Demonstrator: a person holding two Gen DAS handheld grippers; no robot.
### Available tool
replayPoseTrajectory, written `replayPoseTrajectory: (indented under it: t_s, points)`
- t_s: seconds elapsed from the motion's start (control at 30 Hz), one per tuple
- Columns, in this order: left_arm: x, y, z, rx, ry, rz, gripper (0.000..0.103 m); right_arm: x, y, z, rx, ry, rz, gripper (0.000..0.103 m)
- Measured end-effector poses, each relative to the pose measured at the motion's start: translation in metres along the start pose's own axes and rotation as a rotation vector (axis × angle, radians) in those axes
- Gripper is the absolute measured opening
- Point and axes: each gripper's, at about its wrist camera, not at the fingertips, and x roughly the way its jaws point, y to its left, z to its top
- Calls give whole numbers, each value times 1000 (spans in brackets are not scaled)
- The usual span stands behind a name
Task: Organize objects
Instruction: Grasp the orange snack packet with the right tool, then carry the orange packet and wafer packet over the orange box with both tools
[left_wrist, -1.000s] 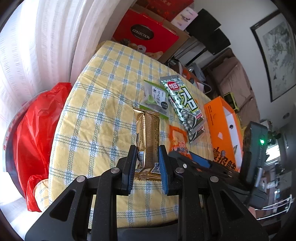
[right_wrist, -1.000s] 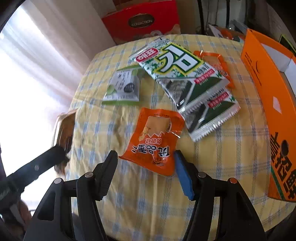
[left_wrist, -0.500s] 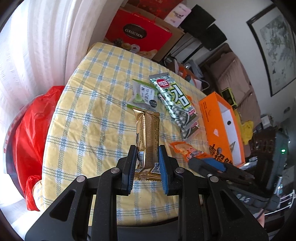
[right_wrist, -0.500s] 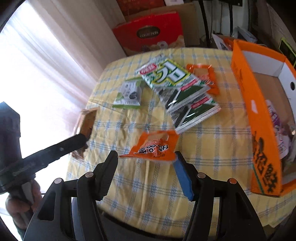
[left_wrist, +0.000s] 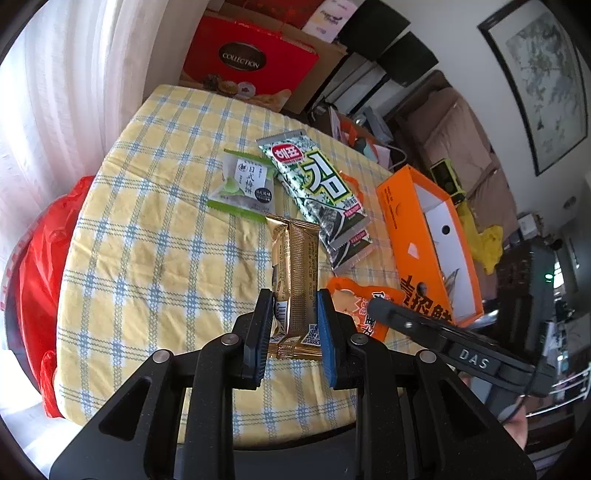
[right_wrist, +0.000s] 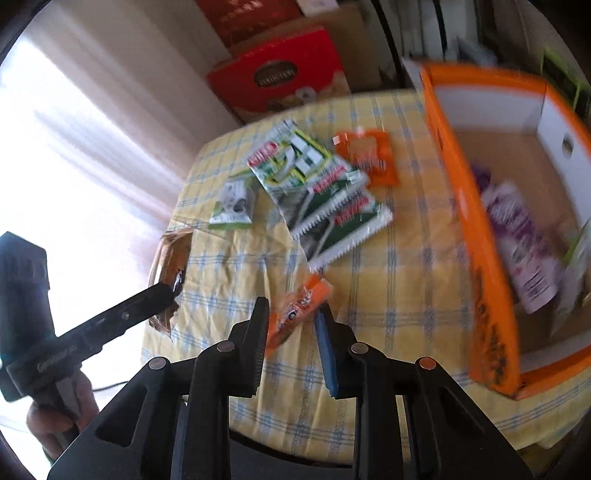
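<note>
My left gripper is shut on a gold snack bar and holds it above the yellow checked table. My right gripper is shut on an orange snack packet, lifted off the table and turned edge-on. It also shows in the left wrist view. The open orange box stands at the table's right side. A purple-and-white packet lies inside it. The right wrist view is blurred.
On the table lie green seaweed packs, a small green-edged white packet and another orange packet. A red COLLECTION box stands behind the table. A red bag sits left of it.
My right gripper has closed on the orange packet, lifted it off the table and swung toward the orange box. The left gripper still holds the gold bar, and has risen.
</note>
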Motion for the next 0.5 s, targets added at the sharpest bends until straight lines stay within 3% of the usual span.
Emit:
replayPoseTrajectory:
  t_s: [0.17, 0.3, 0.37, 0.43, 0.5]
  points:
    - [6, -1, 0, 7, 16, 8, 22, 14, -11, -1, 80, 19, 91, 27]
    - [9, -1, 0, 5, 21, 10, 22, 26, -6, 1, 81, 42, 76, 32]
    - [10, -1, -1, 4, 24, 13, 22, 29, -2, 1, 70, 45, 79, 27]
    - [11, -1, -1, 5, 25, 16, 22, 31, 2, 1, 53, 44, 88, 13]
    - [11, -1, -1, 6, 25, 17, 22, 28, 0, 0, 61, 42, 117, 12]
